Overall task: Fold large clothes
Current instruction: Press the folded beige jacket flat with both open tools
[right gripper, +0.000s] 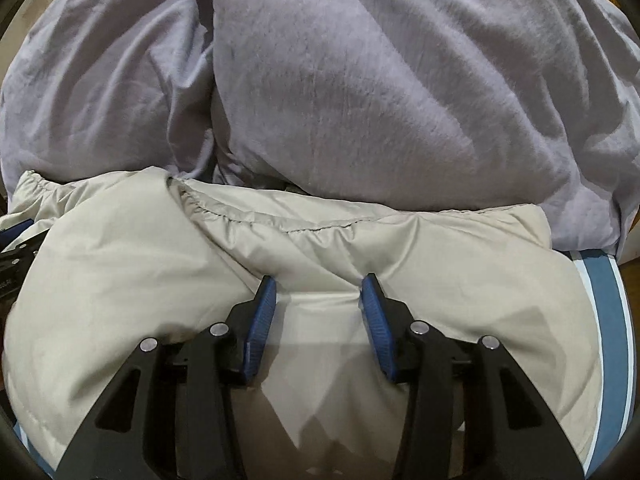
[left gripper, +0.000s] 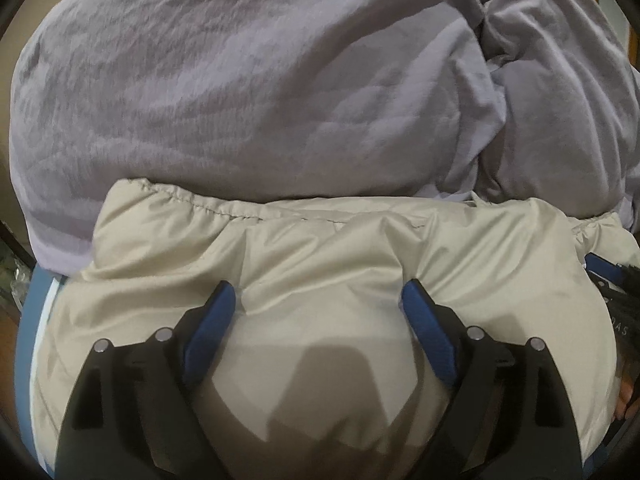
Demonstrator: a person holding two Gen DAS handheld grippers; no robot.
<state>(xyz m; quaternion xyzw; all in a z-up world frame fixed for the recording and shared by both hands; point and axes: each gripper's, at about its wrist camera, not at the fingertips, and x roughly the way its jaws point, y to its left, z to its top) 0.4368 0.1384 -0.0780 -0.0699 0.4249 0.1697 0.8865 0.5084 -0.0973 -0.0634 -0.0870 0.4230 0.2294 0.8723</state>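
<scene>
Jacket: a puffy beige jacket (left gripper: 340, 248) lies across the near part of the bed, filling the lower half of both views; its cloth is smooth and shiny, with broad soft creases.
Jacket hem: a gathered, stitched edge (right gripper: 256, 216) runs along the far side of the jacket, right against the bedding behind it.
Left gripper: the left gripper (left gripper: 318, 292) is low over the jacket, its jaws wide apart with a bulge of beige cloth between the blue pads (left gripper: 212, 320); the tips press into the cloth or sit just on it, and nothing is pinched.
Right gripper: the right gripper (right gripper: 320, 286) is likewise down on the jacket, jaws apart though narrower than the left ones, with a flat strip of cloth between the blue pads (right gripper: 378, 320); no cloth is clamped.
Other gripper in view: part of the right gripper's black body shows at the right edge of the left wrist view, and part of the left one at the left edge of the right wrist view, so the two work side by side on the same jacket.
Duvet: a rumpled lilac duvet (left gripper: 240, 92) is heaped behind the jacket, touching its far edge.
Bed sheet: a blue sheet with a pale stripe (right gripper: 604, 300) shows beside the jacket on the right, and again at the left edge in the left wrist view.
</scene>
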